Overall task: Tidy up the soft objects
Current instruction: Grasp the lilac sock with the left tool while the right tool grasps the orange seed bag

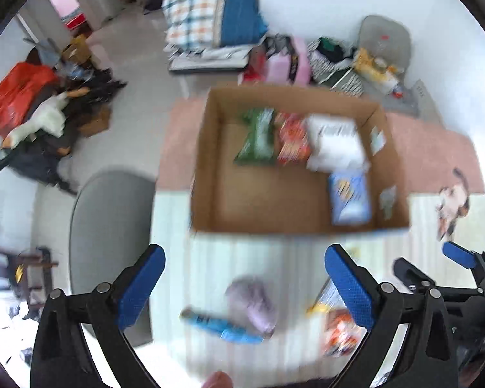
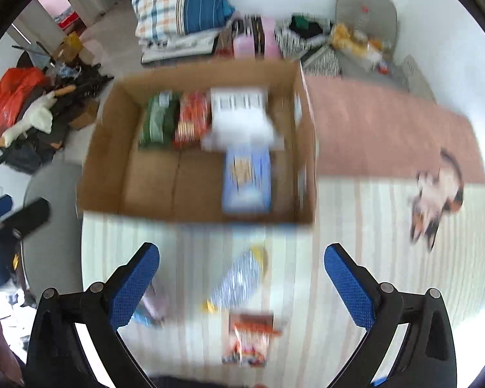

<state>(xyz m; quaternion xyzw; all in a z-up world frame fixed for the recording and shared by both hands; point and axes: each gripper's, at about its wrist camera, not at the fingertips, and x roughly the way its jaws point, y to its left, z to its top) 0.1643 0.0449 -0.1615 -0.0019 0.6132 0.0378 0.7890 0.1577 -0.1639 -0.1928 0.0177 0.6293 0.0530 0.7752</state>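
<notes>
The open brown cardboard box [image 1: 207, 174] sits on the striped bedcover. Inside along its far wall, left to right: a green packet [image 1: 257, 137], a red-orange packet [image 1: 292, 140], a white pack [image 1: 336, 144], with a pale blue pack [image 1: 349, 197] just nearer. Before the box, the left gripper [image 1: 244, 286] and right gripper [image 2: 242, 283] hover with jaws spread wide, holding nothing, over a lilac bundle [image 1: 253, 304], a blue tube [image 1: 220, 323] and snack packets [image 2: 249, 339].

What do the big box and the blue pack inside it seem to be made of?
The box looks like plain brown cardboard, matte, with a raw edge along its walls and a fold line on its floor. The blue pack looks like thin plastic film, slightly glossy, with printed colours; the blur leaves this uncertain.
</notes>
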